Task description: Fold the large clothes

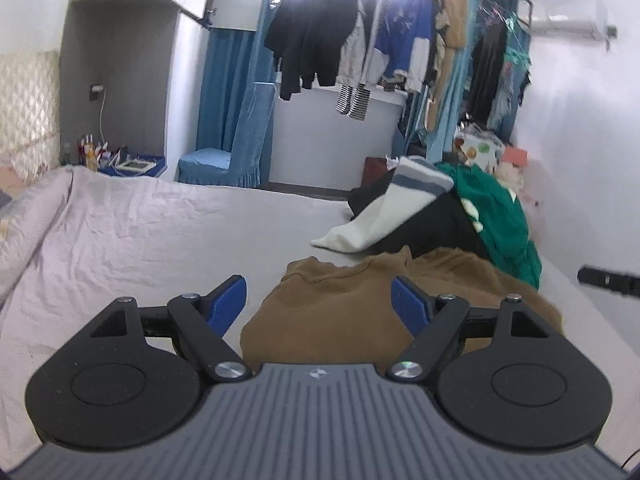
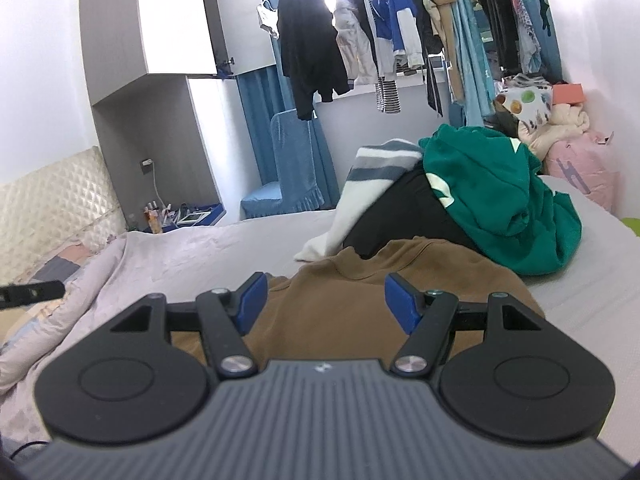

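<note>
While both grippers hang above the bed (image 1: 132, 232), each with its 2 blue pads well apart and nothing between them, the brown garment (image 1: 344, 304) lies spread on the pale sheet just beyond their tips. The left gripper (image 1: 319, 300) has its jaws wide, one pad over bare sheet and the other over the brown cloth, neither pressing on it as far as the view shows. The right gripper (image 2: 322, 300) has its jaws somewhat less wide, and both pads sit over the brown garment (image 2: 360, 300) without gripping it.

Behind the brown garment is a heap of other clothes: a white piece with grey stripes (image 2: 360, 184), a black one (image 2: 400, 216) under it, and a green hoodie (image 2: 500, 196) on the right side of the heap, touching the brown cloth's far edge.

Past the bed stands a blue-covered chair (image 1: 236, 148). More clothes hang on a rail (image 1: 360, 40) by the bright window. A padded headboard (image 2: 52, 196) is at the left.
</note>
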Motion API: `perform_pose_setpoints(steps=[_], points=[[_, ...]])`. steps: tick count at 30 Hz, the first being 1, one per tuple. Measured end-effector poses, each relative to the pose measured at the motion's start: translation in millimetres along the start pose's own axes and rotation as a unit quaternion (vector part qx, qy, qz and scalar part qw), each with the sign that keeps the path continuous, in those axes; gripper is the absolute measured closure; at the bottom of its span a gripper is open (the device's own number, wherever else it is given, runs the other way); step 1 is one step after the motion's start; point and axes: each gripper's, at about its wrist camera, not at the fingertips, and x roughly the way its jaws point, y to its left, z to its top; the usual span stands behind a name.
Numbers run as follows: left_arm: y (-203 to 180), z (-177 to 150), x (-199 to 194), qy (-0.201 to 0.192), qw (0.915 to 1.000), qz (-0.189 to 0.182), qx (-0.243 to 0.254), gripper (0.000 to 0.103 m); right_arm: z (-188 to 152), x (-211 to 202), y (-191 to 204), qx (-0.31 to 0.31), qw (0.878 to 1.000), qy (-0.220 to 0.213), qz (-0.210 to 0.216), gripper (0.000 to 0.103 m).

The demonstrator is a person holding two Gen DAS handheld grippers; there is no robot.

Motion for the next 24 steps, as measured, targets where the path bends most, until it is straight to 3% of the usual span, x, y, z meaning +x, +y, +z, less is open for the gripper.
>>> perform_pose_setpoints(steps=[3,10,17,24], points=[[-3,-12,5,-0.013,0.9998,-0.013,0.012,0.02,-4,1,3,-0.007,1.0,0.004,-0.003,0.034],[-9,-42,26,-0.002,1.0,0.004,0.006,0.02,-22,-6,9,-0.019,1.0,0.011,-0.009,0.034],[-17,-47,20,-0.007,0.9999,0.008,0.006,0.02,-45,-13,13,-0.008,0.999,0.032,0.002,0.034],[-15,-52,12,-0.008,0.9999,0.006,-0.013,0.016,-60,-19,17,-0.017,0.999,0.04,-0.013,0.034]])
